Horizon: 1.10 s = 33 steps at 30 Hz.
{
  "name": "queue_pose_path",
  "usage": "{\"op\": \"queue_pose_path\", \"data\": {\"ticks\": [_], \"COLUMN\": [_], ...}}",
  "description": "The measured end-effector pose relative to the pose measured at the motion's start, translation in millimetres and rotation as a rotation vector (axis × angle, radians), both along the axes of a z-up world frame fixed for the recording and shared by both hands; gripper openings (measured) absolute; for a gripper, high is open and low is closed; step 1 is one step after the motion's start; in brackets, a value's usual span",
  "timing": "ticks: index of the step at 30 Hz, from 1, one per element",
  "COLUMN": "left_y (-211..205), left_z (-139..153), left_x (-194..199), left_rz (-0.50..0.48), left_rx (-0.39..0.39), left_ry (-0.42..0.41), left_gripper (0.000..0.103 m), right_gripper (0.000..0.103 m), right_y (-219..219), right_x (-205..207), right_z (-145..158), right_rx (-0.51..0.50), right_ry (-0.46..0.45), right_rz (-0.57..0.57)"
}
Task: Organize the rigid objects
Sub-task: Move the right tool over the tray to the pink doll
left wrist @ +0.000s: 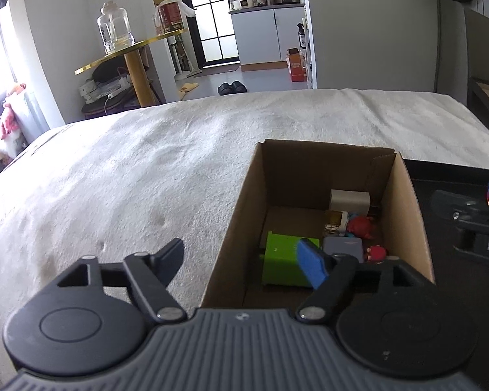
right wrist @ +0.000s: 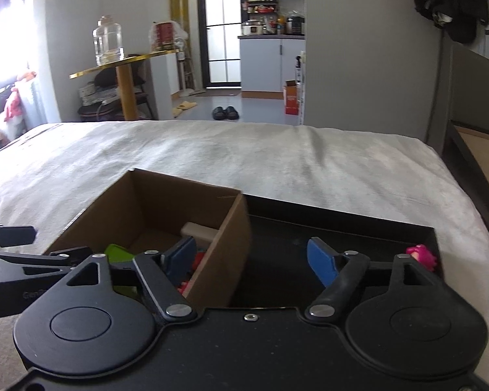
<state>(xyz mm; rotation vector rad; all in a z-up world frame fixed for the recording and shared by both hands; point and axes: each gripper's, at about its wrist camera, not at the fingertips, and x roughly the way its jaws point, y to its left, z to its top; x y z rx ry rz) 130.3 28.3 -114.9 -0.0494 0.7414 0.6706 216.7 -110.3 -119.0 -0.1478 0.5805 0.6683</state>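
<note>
Your right gripper, wide open and empty, is nearer to the pink toy, which lies just to its right in the black tray, beside the cardboard box.

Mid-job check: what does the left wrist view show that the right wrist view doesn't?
Only the left wrist view shows the box floor: a grey case and red figures. Only the right wrist view shows the pink toy in the black tray. Both show the cardboard box, green block, beige block and both tongs, left and right, open and empty.
</note>
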Motion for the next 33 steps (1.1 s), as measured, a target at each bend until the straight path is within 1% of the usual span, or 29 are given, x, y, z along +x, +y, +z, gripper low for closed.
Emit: {"op": "queue_pose_path", "data": {"ticks": [3,5,11,14,17,22,27,33], "left_y": [-6,-9,-17,-21,-20,-19,-25,-36], "left_z": [-1,-1,-7,-9,-11,-15,-16,-19], "left_x": [3,5,16,21,24,29,38,49], "left_rz": [0.001,-0.002,-0.019,-0.018,0.007,0.048,0.028,0.013], "left_rx": [0.022,0.031,0.047,0.069,0.088,0.117,0.135,0.161], "left_ry": [0.001,0.006,0.040,0.050,0.059,0.086,0.104,0.117], "left_gripper": [0.084,0.086,0.087,0.088,0.089,0.090,0.091,0.091], "right_gripper": [0.088,0.091,0.094,0.095,0.096,0.096,0.096,0.091], "right_y": [-8,-13,-25,-32,-39,-54,-70,-84], "right_x": [4,6,17,22,29,44,64,78], "right_z": [-2,-4,-17,-23,-29,-44,-54,-63], "right_rx": [-0.006,-0.012,-0.016,-0.014,-0.023,-0.036,-0.051,-0.082], "right_ry": [-0.010,-0.017,0.003,0.012,0.016,0.031,0.041,0.026], "right_rz": [-0.018,-0.030,-0.066,-0.082,-0.102,-0.156,-0.215,-0.210]}}
